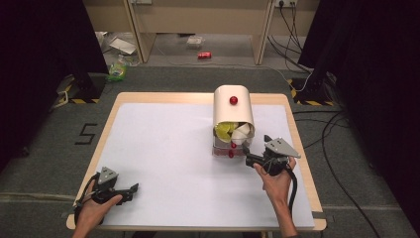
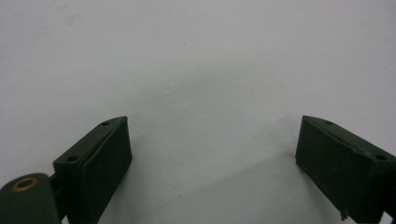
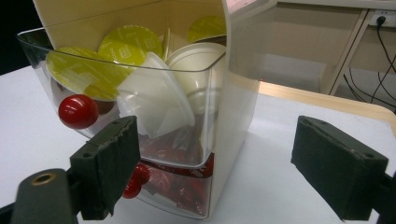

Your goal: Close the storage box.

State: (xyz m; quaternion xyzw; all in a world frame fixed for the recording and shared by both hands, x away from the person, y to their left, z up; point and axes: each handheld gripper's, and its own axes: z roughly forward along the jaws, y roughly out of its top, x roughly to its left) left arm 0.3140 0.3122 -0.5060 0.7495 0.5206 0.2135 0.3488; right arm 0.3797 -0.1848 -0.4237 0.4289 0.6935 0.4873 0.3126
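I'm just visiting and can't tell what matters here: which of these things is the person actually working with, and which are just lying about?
Probably part of the job:
- capsule box with red knobs, its clear drawer open
- coffee capsules inside
- right hand-held gripper, open beside the box
- left hand-held gripper, open on the white table

Just lying about:
- red can on the floor
- cables
- green bag

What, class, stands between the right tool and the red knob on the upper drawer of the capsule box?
Nothing visible does. The right tool is open and close in front of the capsule box. The red knob on its clear upper drawer sits exposed just beyond one of its jaws.
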